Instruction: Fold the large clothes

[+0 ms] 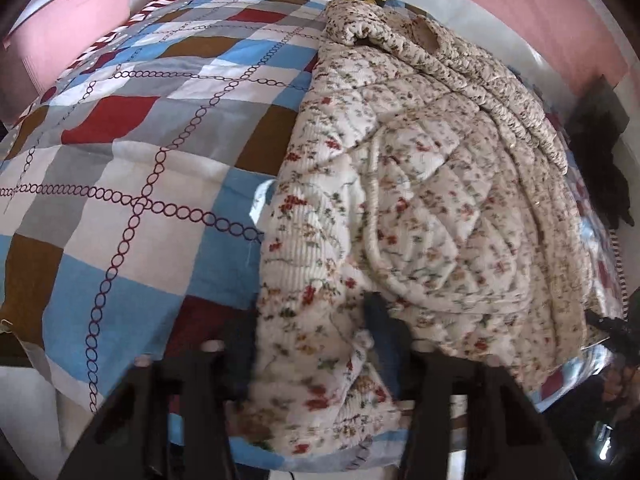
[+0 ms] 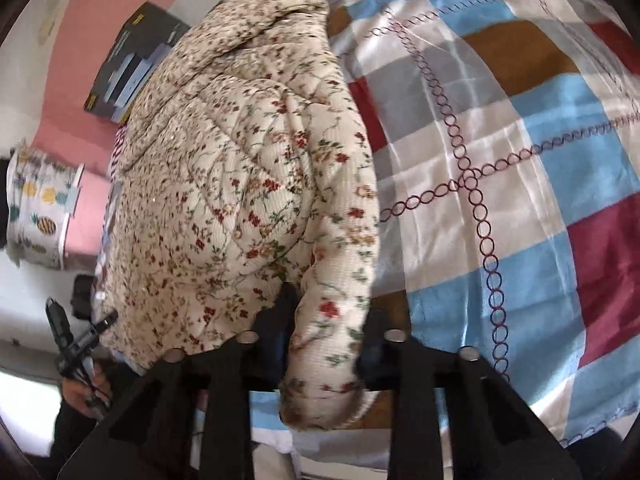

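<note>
A cream floral quilted jacket (image 1: 420, 184) lay bunched on the bed, over a checked bedspread (image 1: 132, 168) of blue, grey, brown and red squares, close to the near edge. The left gripper (image 1: 312, 332) had closed on a fold of the jacket's hem, cloth filling the gap between its fingers. The right gripper (image 2: 326, 340) was likewise clamped on a sleeve end (image 2: 328, 360), which hung between its fingers near the bed's edge. A dark cardboard box (image 2: 132, 64) stood against the pink wall beyond the jacket.
</note>
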Action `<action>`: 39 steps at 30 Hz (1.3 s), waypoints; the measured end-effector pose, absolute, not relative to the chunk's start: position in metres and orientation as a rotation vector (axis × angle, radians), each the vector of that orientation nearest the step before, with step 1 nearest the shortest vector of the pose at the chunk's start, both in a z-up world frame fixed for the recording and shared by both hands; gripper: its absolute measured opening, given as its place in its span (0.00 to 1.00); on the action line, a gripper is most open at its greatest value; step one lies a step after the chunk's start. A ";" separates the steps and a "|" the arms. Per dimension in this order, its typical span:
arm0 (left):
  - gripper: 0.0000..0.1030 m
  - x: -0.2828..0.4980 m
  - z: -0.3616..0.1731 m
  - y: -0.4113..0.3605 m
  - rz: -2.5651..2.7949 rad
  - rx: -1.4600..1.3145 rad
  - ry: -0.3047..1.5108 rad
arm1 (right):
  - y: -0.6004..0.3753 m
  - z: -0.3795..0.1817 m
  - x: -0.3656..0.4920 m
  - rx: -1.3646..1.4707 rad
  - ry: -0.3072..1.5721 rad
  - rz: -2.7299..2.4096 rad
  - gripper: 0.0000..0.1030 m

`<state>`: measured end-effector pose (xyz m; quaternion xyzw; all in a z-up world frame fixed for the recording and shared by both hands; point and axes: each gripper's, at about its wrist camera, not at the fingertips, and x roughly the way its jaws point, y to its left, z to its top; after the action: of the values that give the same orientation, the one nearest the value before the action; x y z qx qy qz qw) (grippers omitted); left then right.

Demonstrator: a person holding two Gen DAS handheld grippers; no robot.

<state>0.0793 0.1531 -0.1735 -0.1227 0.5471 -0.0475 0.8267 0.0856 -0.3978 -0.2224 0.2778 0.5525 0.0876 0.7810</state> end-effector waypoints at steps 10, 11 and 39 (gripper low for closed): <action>0.15 0.073 -0.092 0.177 -0.231 -0.477 0.958 | -0.418 -0.152 0.075 0.694 1.000 0.301 0.12; 0.15 0.075 -0.083 0.179 -0.239 -0.481 0.935 | -0.418 -0.142 0.076 0.693 0.978 0.314 0.12; 0.15 0.335 -0.002 0.196 -0.196 -0.600 0.734 | -0.442 -0.044 0.321 0.849 0.720 0.265 0.12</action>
<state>0.3355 0.1956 -0.0016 -0.2885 0.3529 -0.0944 0.8850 0.3213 -0.4423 -0.0441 0.4019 0.3406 0.1255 0.8407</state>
